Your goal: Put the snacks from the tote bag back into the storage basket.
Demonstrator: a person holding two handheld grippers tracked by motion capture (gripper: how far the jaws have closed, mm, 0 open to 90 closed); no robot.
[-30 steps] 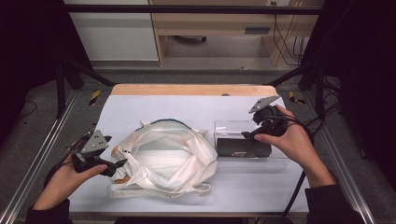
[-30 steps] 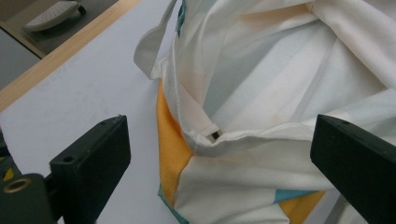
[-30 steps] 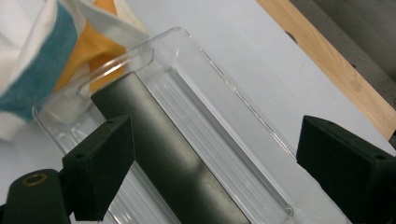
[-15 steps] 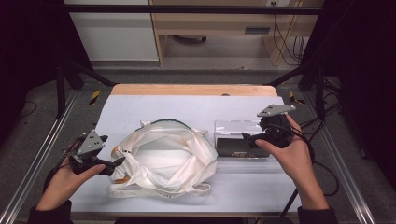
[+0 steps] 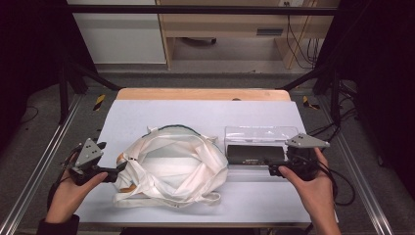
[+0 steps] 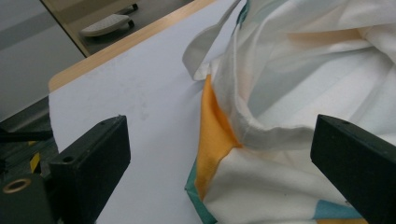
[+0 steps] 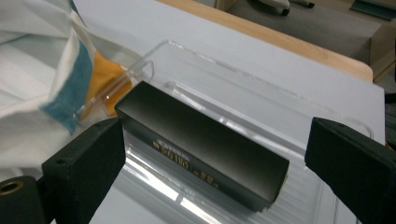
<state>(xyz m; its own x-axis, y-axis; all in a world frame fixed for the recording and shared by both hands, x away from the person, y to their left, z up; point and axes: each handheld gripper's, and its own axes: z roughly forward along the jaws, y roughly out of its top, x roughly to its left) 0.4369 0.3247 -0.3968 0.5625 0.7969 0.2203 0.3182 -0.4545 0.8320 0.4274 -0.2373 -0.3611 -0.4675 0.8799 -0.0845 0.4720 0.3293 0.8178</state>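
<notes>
Two tools work at the table (image 5: 161, 115), one in each hand. The left tool (image 5: 119, 172) sits at the left edge of the bag (image 5: 173, 169), which lies in the middle of the table; its jaws stand wide apart, with the bag's hem and an orange patch between them, and the pads do not press on the cloth. The right tool (image 5: 270, 169) is just right of the bag, aimed at the black box (image 5: 254, 154). Its jaws have just been opening and now stand wide, with the box between them but untouched on both sides. The box lies in a clear tray (image 5: 254, 134), close beside the bag's right edge, its long side running across the table. In the right gripper view, the tray's near corner touches or overlaps the bag's blue-and-orange trim; which, I cannot tell.
</notes>
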